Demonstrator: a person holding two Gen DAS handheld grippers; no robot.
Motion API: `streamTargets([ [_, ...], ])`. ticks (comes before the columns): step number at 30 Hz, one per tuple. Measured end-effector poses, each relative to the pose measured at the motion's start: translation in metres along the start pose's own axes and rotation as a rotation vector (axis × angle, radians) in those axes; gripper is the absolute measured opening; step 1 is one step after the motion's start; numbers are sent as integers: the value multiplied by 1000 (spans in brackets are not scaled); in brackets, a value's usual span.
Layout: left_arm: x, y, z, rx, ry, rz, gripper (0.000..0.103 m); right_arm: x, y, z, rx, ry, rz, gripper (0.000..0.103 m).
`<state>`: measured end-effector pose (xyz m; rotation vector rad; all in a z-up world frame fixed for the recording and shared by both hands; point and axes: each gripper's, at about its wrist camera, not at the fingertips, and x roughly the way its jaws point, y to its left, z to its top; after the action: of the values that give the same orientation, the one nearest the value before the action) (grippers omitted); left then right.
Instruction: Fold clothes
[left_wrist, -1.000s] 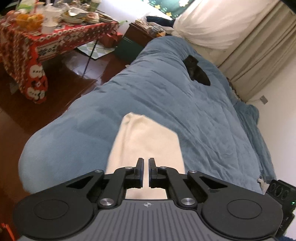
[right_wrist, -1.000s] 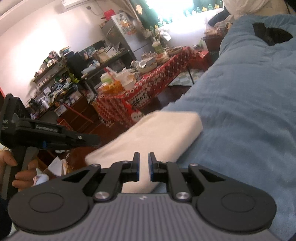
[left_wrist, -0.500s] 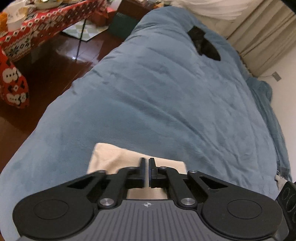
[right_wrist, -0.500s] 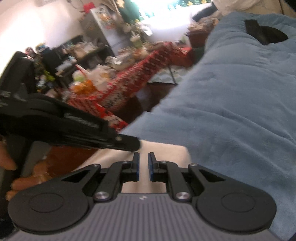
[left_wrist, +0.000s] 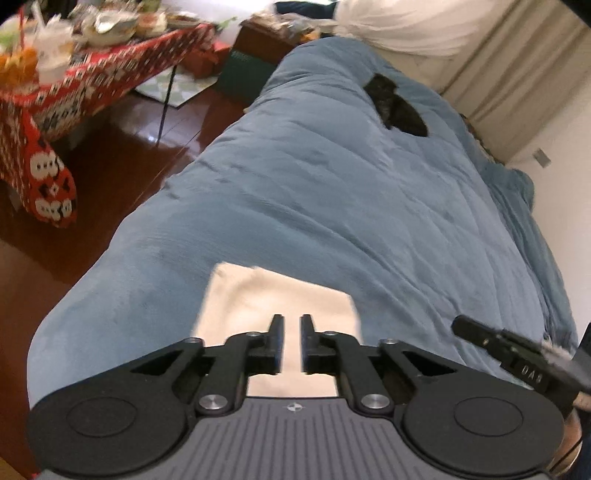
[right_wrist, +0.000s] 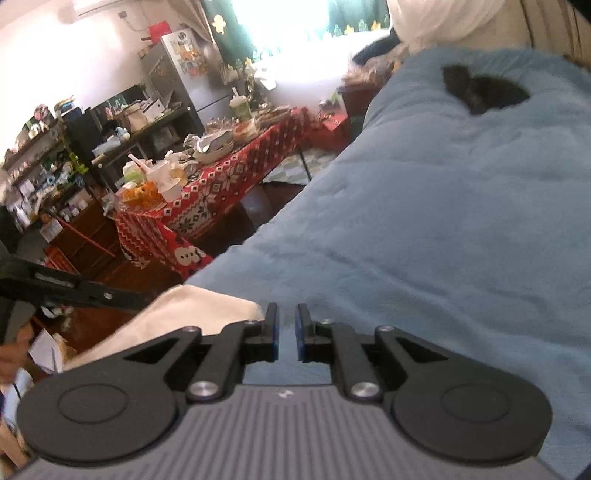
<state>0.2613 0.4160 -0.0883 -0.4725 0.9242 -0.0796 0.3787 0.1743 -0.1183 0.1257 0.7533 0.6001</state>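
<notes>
A folded cream cloth (left_wrist: 280, 295) lies on the blue quilt (left_wrist: 332, 192) near the bed's foot. My left gripper (left_wrist: 291, 325) hovers over the cloth's near part, jaws a small gap apart with nothing between them. In the right wrist view the cloth (right_wrist: 192, 314) lies to the left of my right gripper (right_wrist: 286, 317), which is over the quilt (right_wrist: 443, 221), jaws a small gap apart and empty. The right gripper's finger (left_wrist: 476, 332) shows at the right of the left wrist view; the left gripper's body (right_wrist: 74, 288) shows at the left of the right wrist view.
A black garment (left_wrist: 395, 103) lies far up the quilt and also shows in the right wrist view (right_wrist: 480, 88). A table with a red patterned cloth (right_wrist: 229, 184) full of dishes stands left of the bed on dark wood floor (left_wrist: 122, 155). Curtains (left_wrist: 509, 66) hang at the right.
Both grippers have pulled back from the cream cloth, and the left jaws have parted a little. The cloth now lies flat on the quilt. The right gripper has shifted right, off the cloth.
</notes>
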Motion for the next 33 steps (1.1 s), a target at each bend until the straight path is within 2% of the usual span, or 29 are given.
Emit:
streamTargets([
  [1, -6, -11, -5, 14, -10, -2, 25, -17, -7, -1, -3, -4, -5, 11],
  [2, -13, -24, -10, 28, -22, -8, 27, -33, -13, -3, -6, -7, -10, 11],
  [9, -34, -130, -52, 134, -72, -87, 33, -152, -85, -35, 59, 30, -69, 15],
  [13, -26, -194, -83, 178, -91, -140, 43, -218, -126, -67, 53, 23, -165, 22],
  [19, 10, -268, -132, 223, -73, -186, 44, -306, -171, -124, 89, -24, -284, 34],
  [21, 18, -288, -152, 246, -58, -199, 44, -328, -181, -143, 118, -32, -316, 41],
  [25, 30, -321, -191, 281, -14, -216, 46, -364, -193, -179, 172, -41, -353, 47],
  [30, 31, -347, -237, 309, 77, -224, 48, -384, -181, -203, 189, -86, -397, 71],
  [31, 27, -352, -245, 339, 76, -211, 48, -388, -178, -207, 191, -96, -407, 74],
  [32, 21, -355, -252, 356, 59, -192, 49, -392, -175, -212, 193, -105, -416, 82],
  [33, 15, -357, -259, 374, 42, -175, 53, -396, -171, -216, 190, -115, -419, 86],
])
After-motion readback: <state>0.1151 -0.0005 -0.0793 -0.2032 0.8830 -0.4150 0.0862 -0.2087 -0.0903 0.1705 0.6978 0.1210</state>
